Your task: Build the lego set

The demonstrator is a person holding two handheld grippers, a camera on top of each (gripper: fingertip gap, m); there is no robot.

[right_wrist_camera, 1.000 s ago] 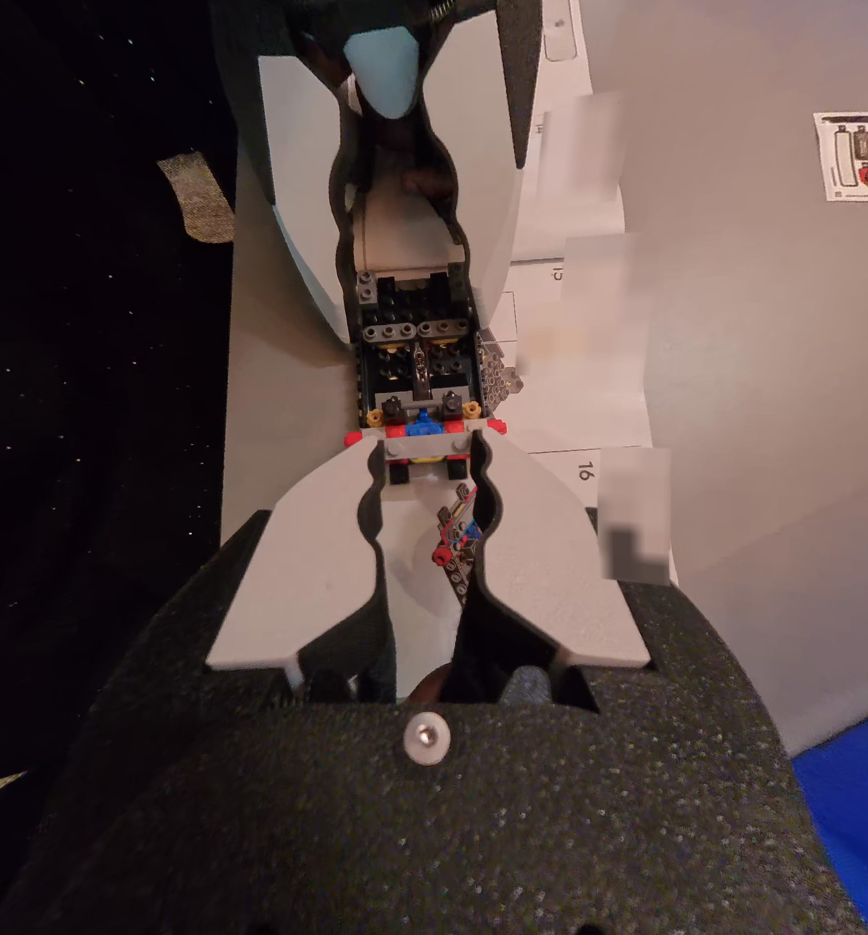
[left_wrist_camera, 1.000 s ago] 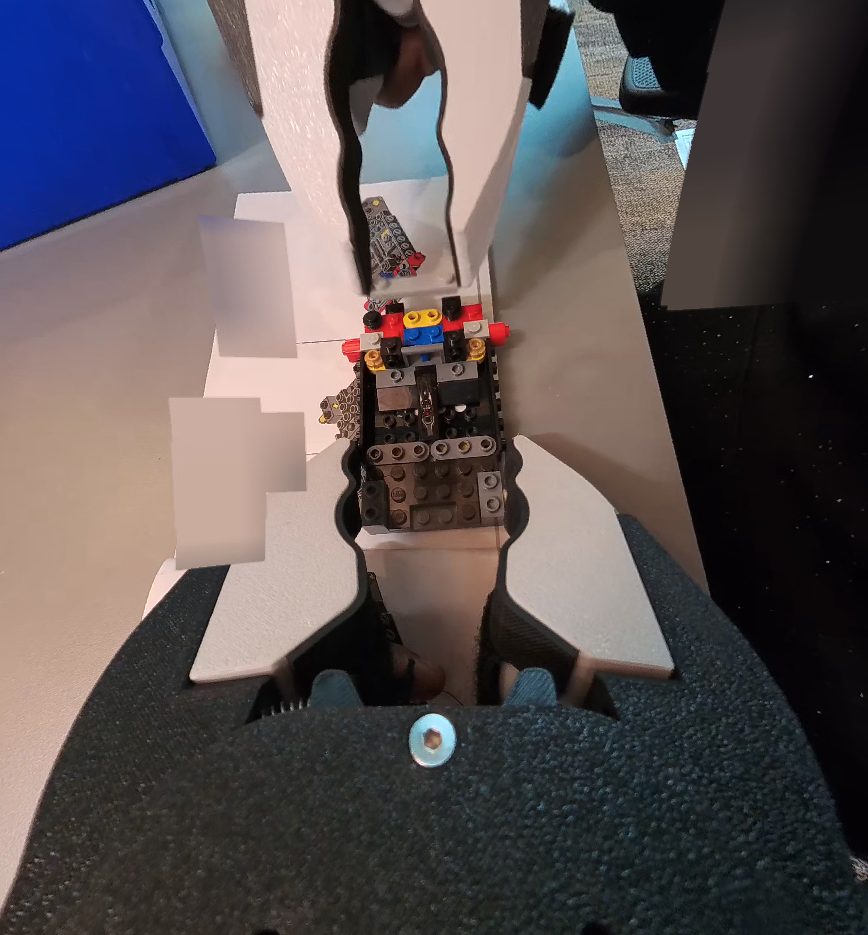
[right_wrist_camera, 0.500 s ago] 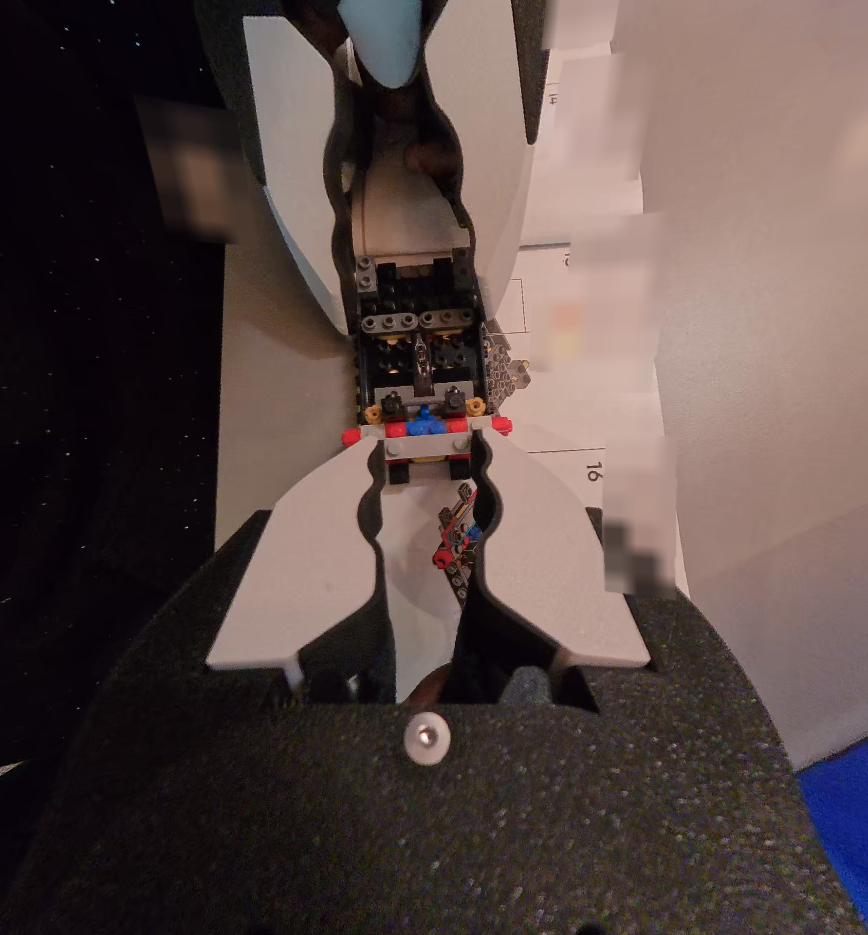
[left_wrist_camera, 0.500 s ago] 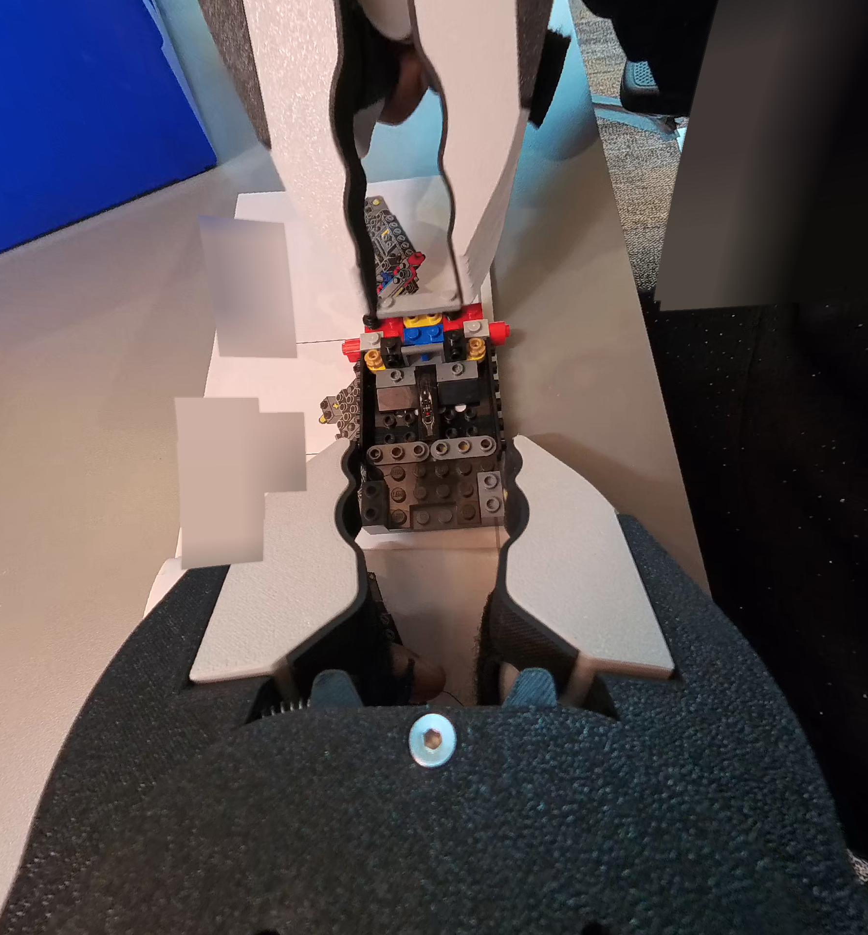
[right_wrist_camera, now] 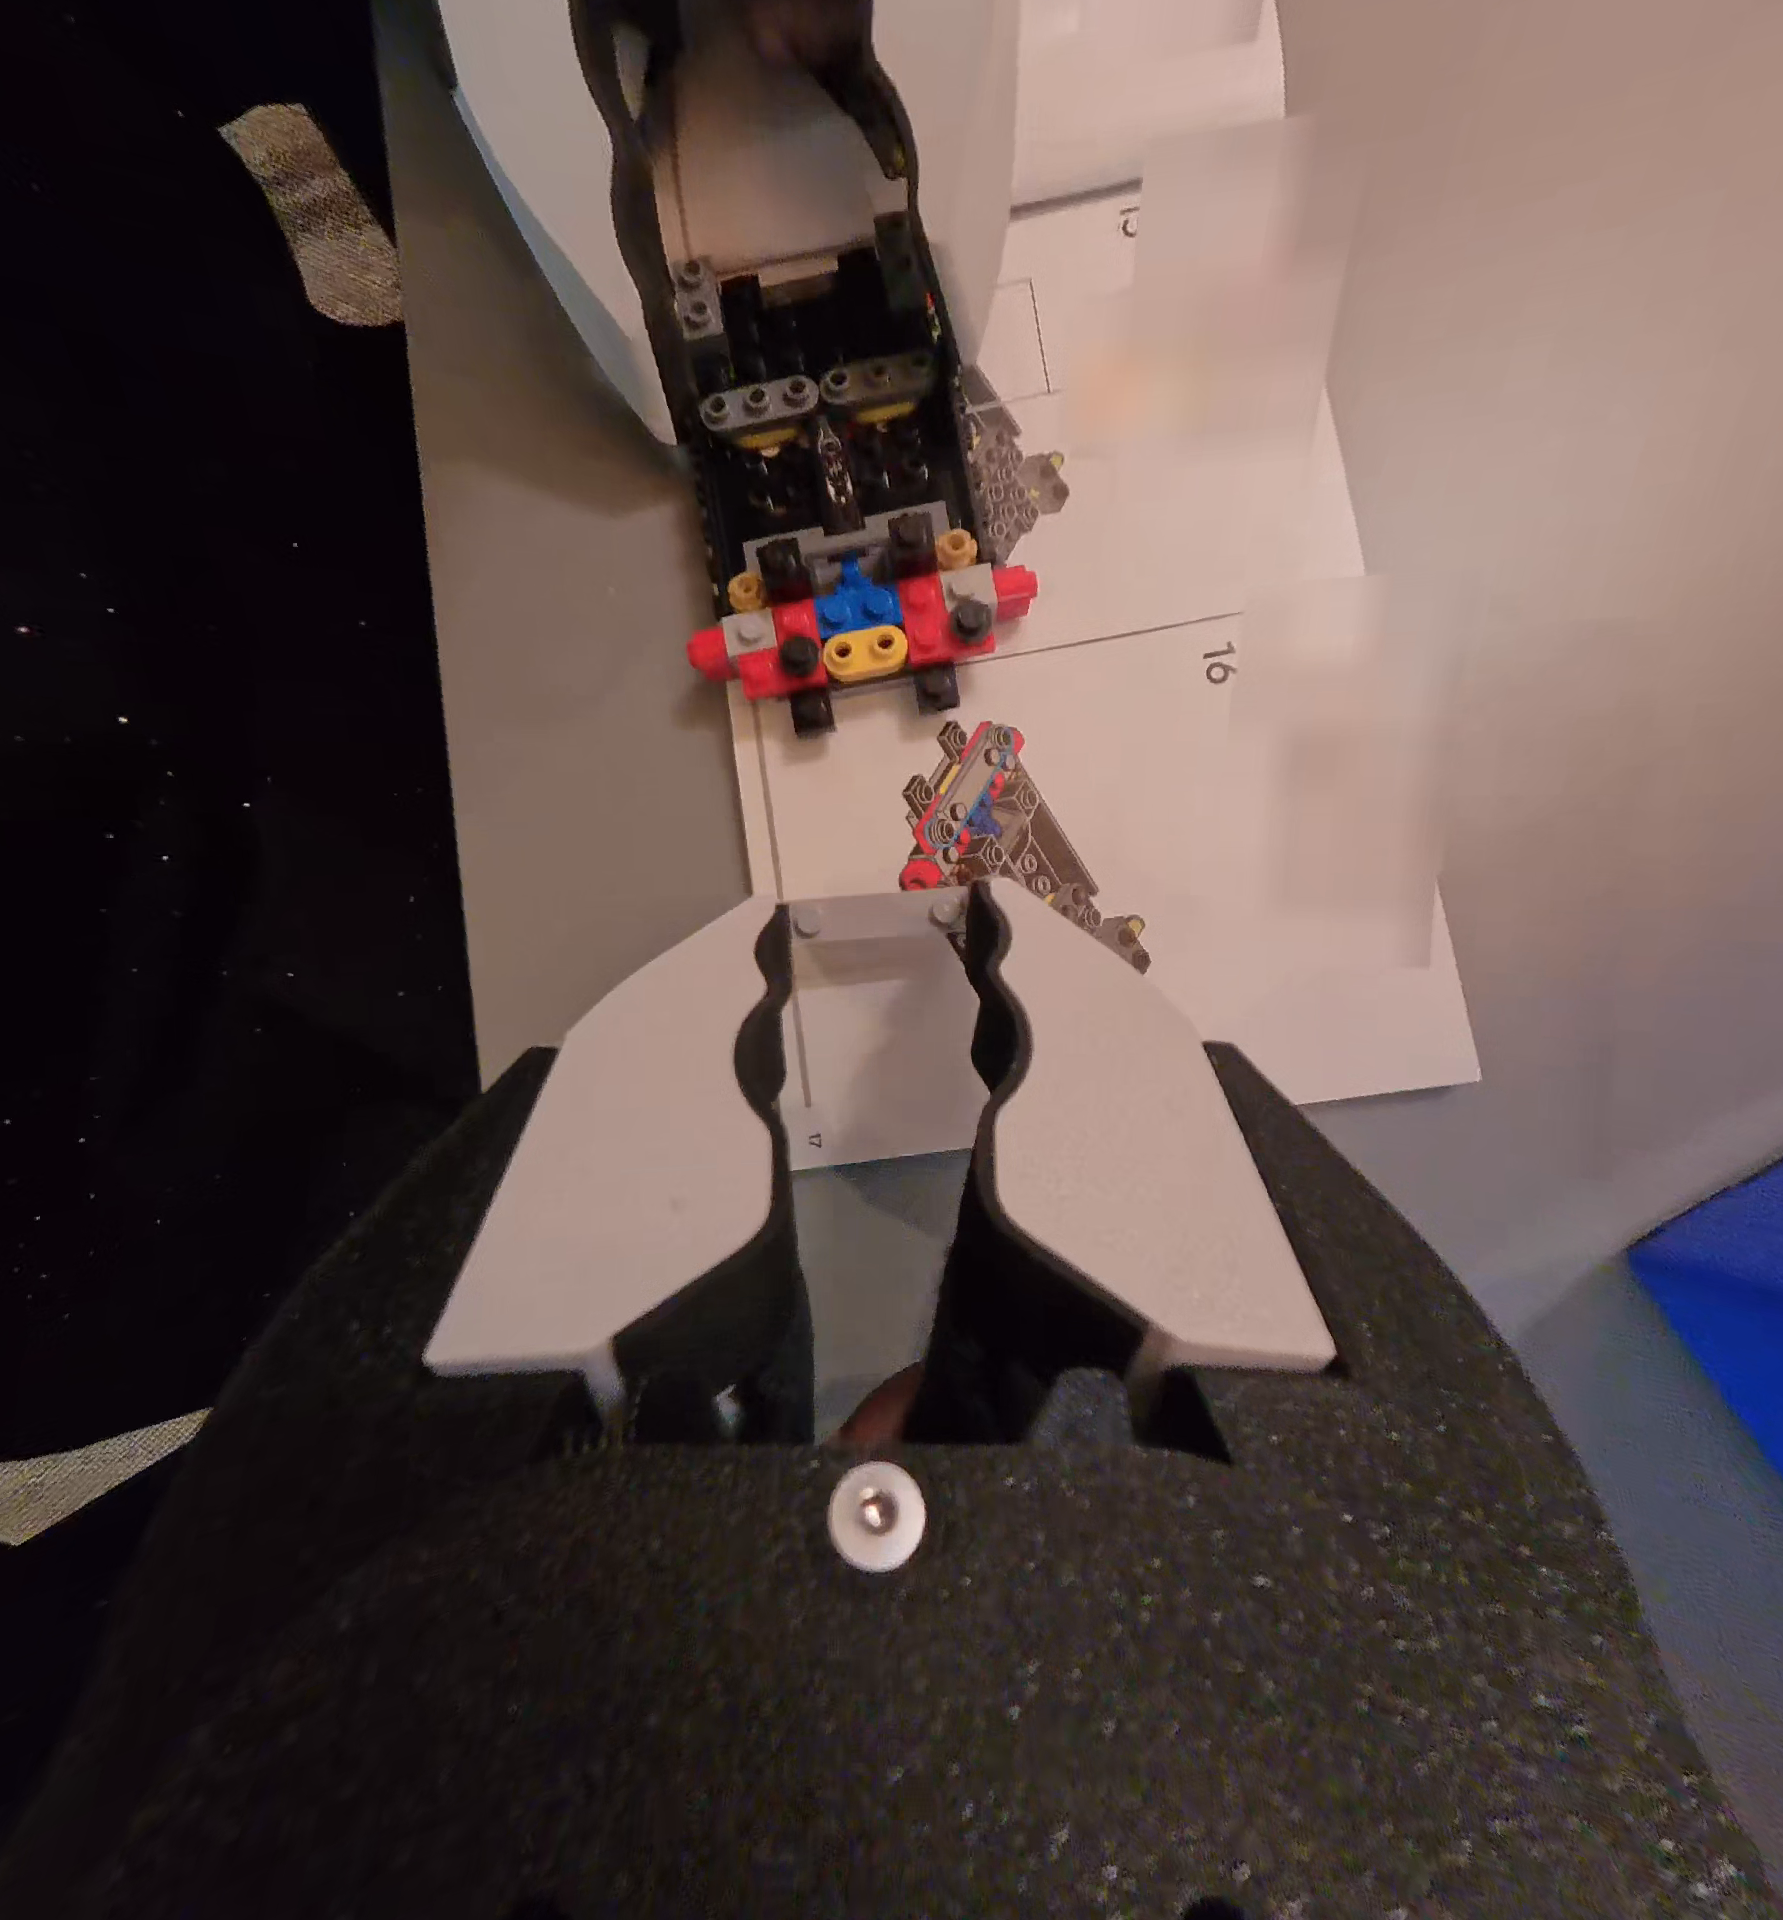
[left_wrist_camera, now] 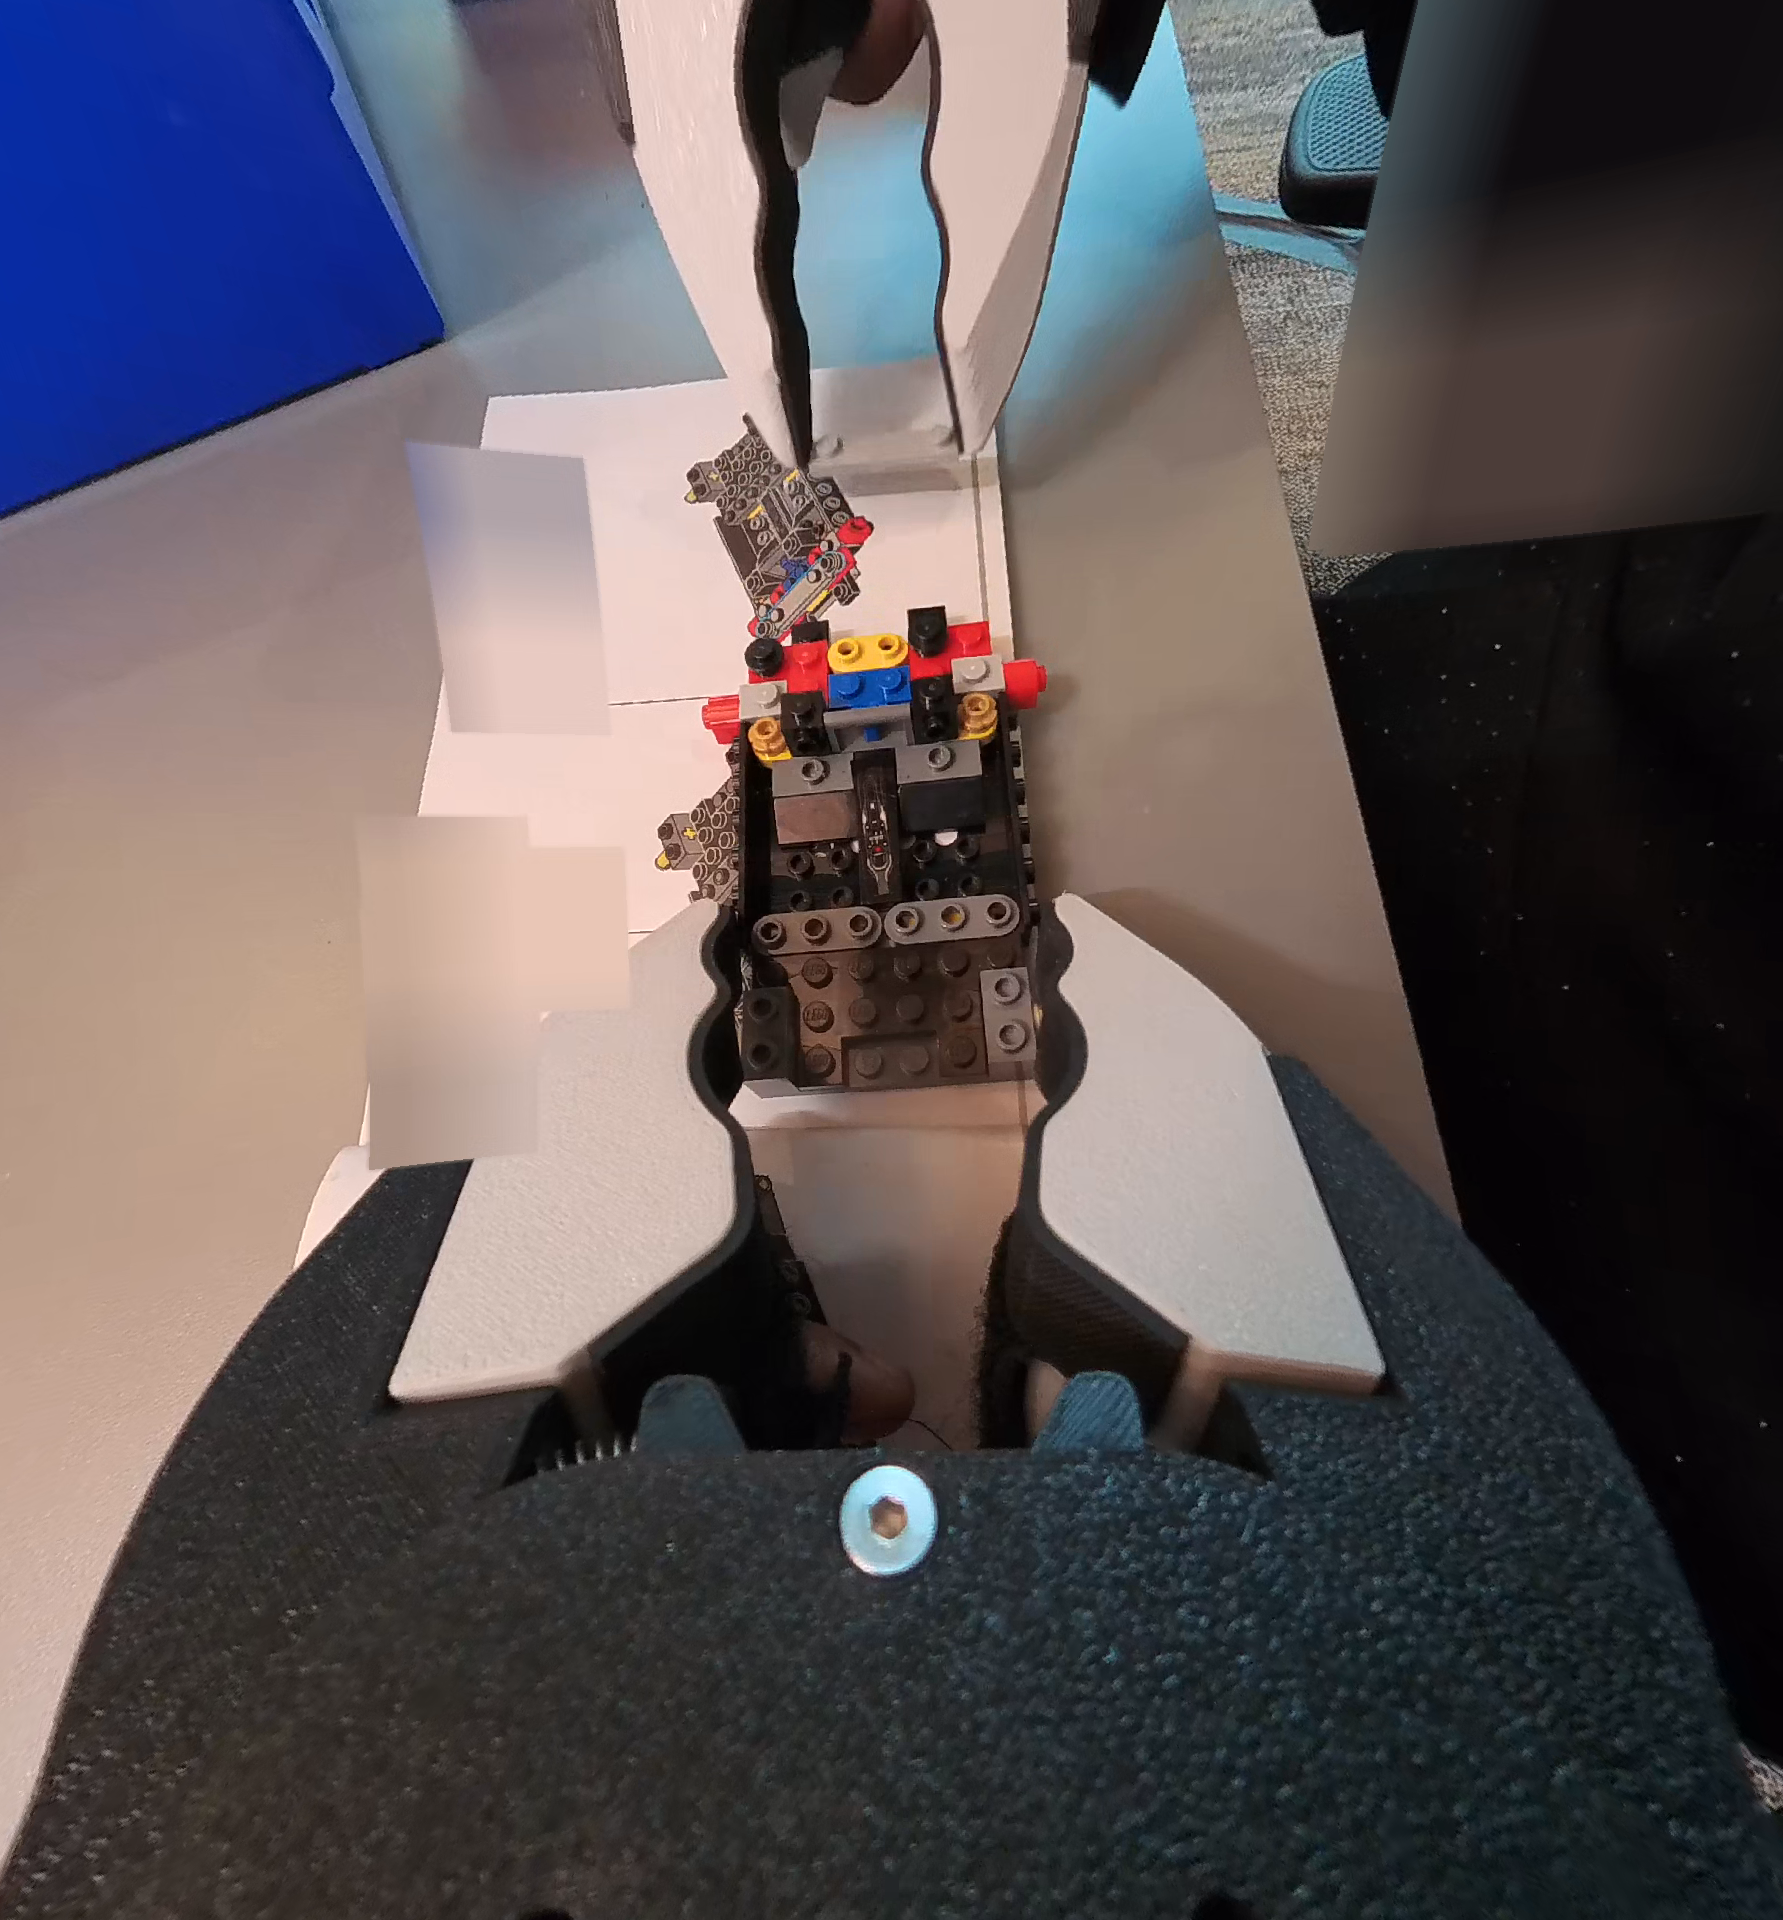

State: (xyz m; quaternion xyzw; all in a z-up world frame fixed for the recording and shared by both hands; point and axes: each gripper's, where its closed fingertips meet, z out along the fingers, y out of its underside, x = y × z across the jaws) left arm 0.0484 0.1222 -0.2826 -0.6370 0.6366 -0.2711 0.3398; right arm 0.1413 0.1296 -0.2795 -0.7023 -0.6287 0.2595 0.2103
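The Lego model (left_wrist_camera: 882, 831) is a black and grey car chassis with a red, blue and yellow front end. It lies on the open instruction booklet (left_wrist_camera: 658, 603). My left gripper (left_wrist_camera: 882, 997) is shut on the sides of the model's rear end. In the right wrist view the model (right_wrist_camera: 845, 582) lies ahead with its red end nearest. My right gripper (right_wrist_camera: 876, 920) is shut on a small grey plate (right_wrist_camera: 871, 935) and holds it above the booklet, a short way off the red end. It also shows in the left wrist view (left_wrist_camera: 882, 442), beyond the model.
The grey table (left_wrist_camera: 139, 935) is narrow here, and its edge (left_wrist_camera: 1313, 831) runs close beside the model, with dark floor beyond. A blue panel (left_wrist_camera: 139, 208) stands at the far left. The booklet page (right_wrist_camera: 1126, 987) shows printed pictures of the model. Across from one pair of fingers to the other is roughly 10 cm.
My right gripper has drawn back from the model's red end, with the grey plate still in it. The left gripper and the model have stayed in place.
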